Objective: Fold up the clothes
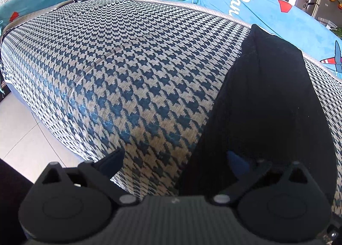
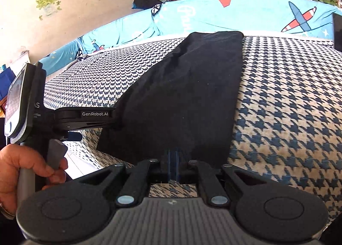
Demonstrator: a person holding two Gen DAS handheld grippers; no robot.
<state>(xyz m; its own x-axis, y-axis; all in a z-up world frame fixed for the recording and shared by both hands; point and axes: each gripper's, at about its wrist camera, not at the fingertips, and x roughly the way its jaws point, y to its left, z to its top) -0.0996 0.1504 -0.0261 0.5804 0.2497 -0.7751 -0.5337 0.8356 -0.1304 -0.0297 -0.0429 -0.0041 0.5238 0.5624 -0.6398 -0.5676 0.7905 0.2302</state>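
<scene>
Black garment [image 2: 188, 95] folded lengthwise into a long strip; crosswise folds left. Right gripper [image 2: 172, 163] clamped on near hem; left gripper [image 1: 175, 159] gaping, strip's edge between jaws.

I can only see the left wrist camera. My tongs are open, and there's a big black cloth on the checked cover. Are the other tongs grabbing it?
Observer: Yes. The right tongs are shut on the near edge of the long black cloth garment.
Child: Who's holding my tongs?
Observer: A person's hand grips the handle of the left tongs, whose tips sit at the cloth's left edge.
Child: What's the cloth's far end like?
Observer: Squared off and lying flat, next to the bright blue airplane-print sheet.
</scene>
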